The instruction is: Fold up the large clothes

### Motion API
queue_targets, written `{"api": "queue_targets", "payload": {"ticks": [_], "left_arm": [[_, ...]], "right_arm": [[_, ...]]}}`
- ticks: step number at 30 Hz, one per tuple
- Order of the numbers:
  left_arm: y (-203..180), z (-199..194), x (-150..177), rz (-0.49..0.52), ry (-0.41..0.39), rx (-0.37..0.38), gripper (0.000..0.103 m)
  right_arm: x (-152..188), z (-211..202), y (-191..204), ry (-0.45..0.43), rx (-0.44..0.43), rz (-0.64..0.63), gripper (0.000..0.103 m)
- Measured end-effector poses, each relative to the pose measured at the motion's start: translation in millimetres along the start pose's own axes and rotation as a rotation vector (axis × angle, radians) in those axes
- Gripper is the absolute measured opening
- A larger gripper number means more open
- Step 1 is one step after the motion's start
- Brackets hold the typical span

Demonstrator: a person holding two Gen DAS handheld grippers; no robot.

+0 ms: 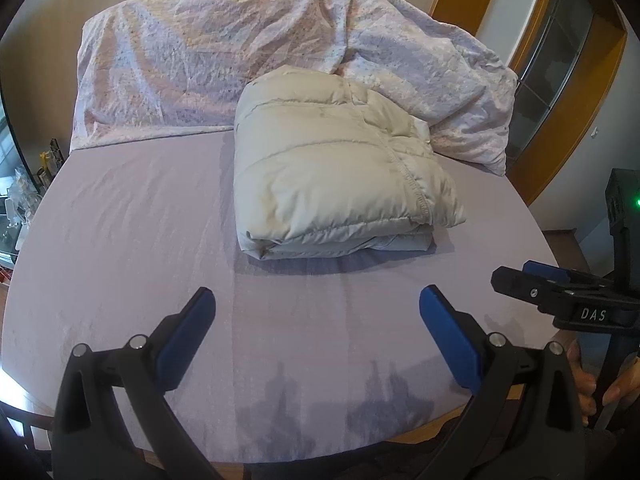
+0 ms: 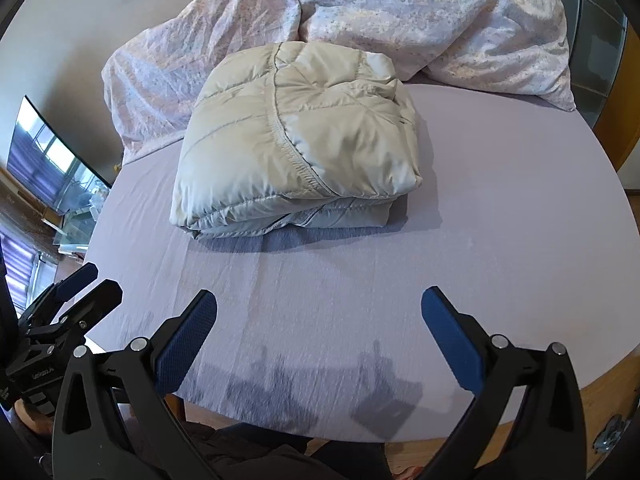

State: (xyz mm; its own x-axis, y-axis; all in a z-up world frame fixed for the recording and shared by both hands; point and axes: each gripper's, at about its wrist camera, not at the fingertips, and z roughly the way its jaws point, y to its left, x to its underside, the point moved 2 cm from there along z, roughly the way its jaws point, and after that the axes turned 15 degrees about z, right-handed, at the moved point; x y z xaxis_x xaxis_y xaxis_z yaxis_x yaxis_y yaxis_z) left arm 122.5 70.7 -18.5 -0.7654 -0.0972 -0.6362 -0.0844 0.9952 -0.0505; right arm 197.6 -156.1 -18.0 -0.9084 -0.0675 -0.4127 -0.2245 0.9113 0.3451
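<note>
Left hand-held gripper (image 1: 316, 300): jaws spread wide, holding nothing, poised over the near edge of the bed (image 1: 140, 220). Right hand-held gripper (image 2: 318, 300): jaws likewise wide apart and empty, above the same edge, just right of the left one. Folded cream jacket (image 1: 340, 172): a compact puffy bundle lying on the bed's lilac sheet, beyond both grippers and apart from them. Crumpled duvet (image 1: 200, 68): heaped behind the jacket, touching its far side.

Cream jacket (image 1: 340, 168), lilac sheet (image 1: 140, 220), blue jaws.
</note>
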Motion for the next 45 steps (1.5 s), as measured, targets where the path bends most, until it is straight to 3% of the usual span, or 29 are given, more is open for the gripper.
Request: {"api": "queue_targets", "payload": {"ticks": [45], "left_arm": [[0.3, 6.8, -1.8, -0.052, -0.011, 0.037, 0.101]], "right_arm": [[0.3, -0.6, 0.0, 0.006, -0.049, 0.009, 0.102]]}}
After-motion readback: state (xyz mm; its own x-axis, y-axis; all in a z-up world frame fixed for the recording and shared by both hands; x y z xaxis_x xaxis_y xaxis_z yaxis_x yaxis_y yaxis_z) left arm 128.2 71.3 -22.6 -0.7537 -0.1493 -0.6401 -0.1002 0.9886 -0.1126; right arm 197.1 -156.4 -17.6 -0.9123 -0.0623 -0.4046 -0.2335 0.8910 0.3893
